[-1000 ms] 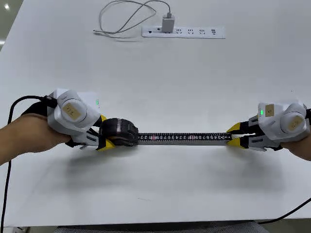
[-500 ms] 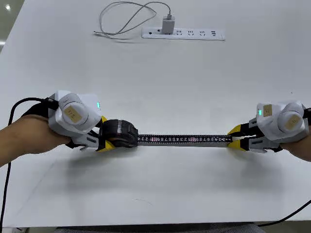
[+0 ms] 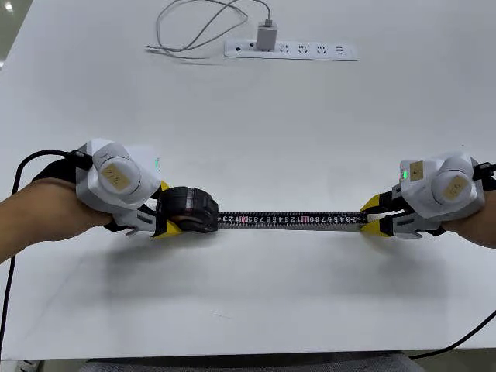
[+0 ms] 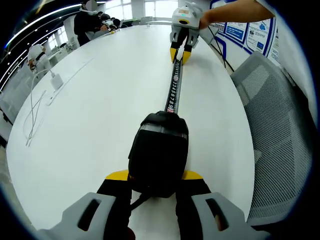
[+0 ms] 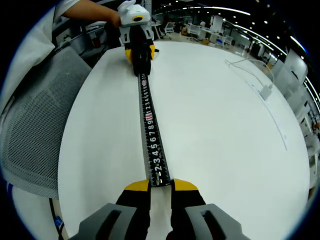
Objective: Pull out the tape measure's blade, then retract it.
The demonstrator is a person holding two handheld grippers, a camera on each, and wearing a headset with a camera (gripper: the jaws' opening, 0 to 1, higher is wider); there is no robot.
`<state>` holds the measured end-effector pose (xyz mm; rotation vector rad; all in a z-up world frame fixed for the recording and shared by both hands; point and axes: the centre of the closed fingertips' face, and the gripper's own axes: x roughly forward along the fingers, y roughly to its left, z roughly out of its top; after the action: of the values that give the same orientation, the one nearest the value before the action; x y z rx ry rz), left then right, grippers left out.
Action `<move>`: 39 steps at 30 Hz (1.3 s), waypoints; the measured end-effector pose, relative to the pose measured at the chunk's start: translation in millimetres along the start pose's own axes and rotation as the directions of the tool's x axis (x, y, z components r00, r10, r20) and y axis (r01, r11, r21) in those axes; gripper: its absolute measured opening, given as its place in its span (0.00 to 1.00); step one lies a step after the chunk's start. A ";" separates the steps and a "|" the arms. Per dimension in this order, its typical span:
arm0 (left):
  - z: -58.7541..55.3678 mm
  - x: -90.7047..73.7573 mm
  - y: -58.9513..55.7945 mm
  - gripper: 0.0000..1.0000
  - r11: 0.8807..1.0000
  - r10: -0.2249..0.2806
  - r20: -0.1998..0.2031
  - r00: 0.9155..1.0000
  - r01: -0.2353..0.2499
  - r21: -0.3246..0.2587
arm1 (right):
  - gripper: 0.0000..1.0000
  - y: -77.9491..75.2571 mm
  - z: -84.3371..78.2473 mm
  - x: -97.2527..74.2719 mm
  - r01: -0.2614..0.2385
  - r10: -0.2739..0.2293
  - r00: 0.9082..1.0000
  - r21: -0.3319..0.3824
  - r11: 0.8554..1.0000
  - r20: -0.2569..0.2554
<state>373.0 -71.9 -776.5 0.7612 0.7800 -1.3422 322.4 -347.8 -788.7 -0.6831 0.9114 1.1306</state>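
The tape measure's black case (image 3: 188, 210) lies on the white tabletop (image 3: 256, 139) at about 8 o'clock from the middle of the head view. Its blade (image 3: 291, 219) is drawn out flat along the surface. The long axis runs straight from 9 o'clock to 3 o'clock, with the case at the 9 o'clock end and the printed numbers facing up.

The left gripper (image 3: 167, 209) has its yellow-tipped fingers pinching the case from both sides. In the left gripper view the case covers most of the gap between them, and its rear face is hidden. The right gripper (image 3: 373, 215), at 3 o'clock, has its fingers closed on the blade's free end. The end hook sits between the tips and cannot be made out.

In the right gripper view the digits near the fingers are readable, while those toward 12 o'clock blur.

At 12 o'clock in the head view lies a white power strip (image 3: 291, 50) with a charger (image 3: 267, 36) plugged in. Its cable (image 3: 194, 31) is cut off by the top edge.
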 end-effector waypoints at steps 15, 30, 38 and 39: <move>9.3 -3.9 3.9 0.40 1.000 0.005 0.027 1.000 -0.005 -0.027 | 0.19 -0.4 7.7 -0.2 0.001 -0.002 1.000 0.043 0.999 0.031; 9.4 -18.3 0.6 0.46 0.988 0.044 0.117 0.992 -0.026 -0.149 | 0.27 5.1 20.3 -6.3 -0.006 -0.017 0.992 0.185 0.983 0.124; 5.8 -34.7 1.4 0.52 0.955 0.128 0.193 0.973 -0.069 -0.288 | 0.27 1.9 35.8 -15.9 0.052 -0.099 0.975 0.229 0.972 0.197; 5.2 -36.8 1.3 0.53 0.950 0.140 0.203 0.969 -0.074 -0.304 | 0.28 2.1 35.9 -15.3 0.056 -0.106 0.974 0.238 0.970 0.202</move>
<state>372.1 -56.4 -742.7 0.4033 0.7276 -1.1562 327.3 -324.0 -758.1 -0.3959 0.8084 0.9844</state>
